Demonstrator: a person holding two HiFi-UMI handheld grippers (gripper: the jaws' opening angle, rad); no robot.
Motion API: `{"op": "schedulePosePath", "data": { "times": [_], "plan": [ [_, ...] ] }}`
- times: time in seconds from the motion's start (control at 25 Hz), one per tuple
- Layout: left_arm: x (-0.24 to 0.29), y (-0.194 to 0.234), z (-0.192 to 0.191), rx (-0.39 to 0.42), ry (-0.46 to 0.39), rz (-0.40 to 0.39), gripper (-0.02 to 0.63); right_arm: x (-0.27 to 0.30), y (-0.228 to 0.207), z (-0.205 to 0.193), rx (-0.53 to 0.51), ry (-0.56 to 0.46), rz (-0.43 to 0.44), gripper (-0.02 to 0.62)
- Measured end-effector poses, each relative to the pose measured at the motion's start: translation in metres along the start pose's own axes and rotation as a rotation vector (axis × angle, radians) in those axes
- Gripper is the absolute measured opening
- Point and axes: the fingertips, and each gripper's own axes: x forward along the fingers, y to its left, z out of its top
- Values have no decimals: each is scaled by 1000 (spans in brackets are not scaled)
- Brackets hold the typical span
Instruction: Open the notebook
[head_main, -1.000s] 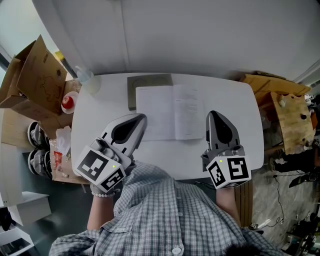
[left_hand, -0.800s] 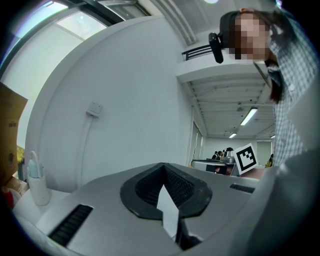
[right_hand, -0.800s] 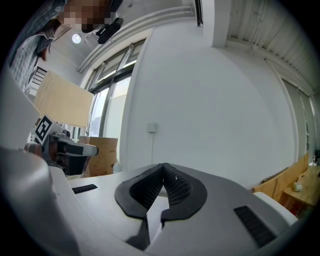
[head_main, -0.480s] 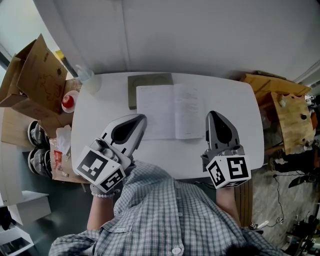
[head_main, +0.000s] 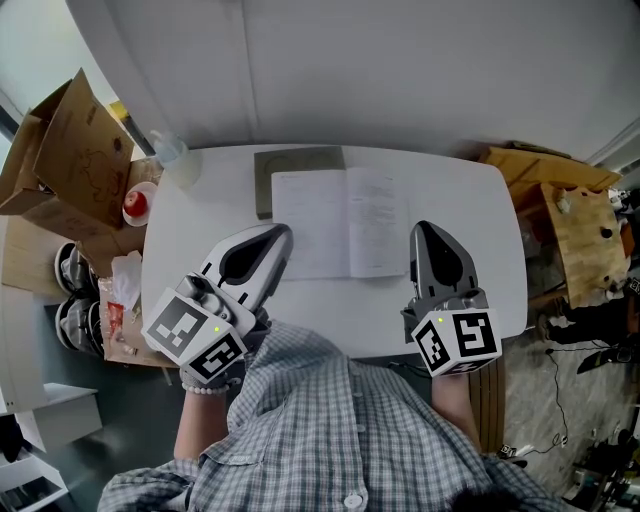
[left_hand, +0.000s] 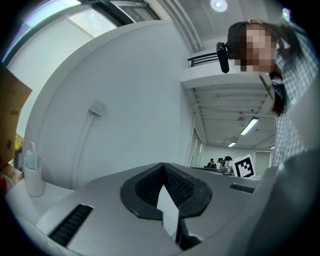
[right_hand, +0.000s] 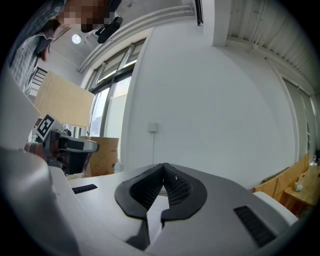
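Both level beside notebook (head_main: 340, 222): left tool (head_main: 283, 233), right tool (head_main: 422, 227).

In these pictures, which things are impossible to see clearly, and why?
- Print on the open white notebook: too small, head view.
- Grey-green slab under its left page: cover or separate pad, unclear; pages hide most.
- Notebook, both gripper views: blocked by the shut left gripper and right gripper.
- White table, near edge, head view: covered by the checked shirt.
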Motion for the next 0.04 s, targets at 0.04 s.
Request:
{"op": "schedulePosePath", "data": {
  "times": [0.04],
  "plan": [
    [-1,-1,1,-7,-6,-2,8,-1,0,1,-1,0,1,21]
  ]
}}
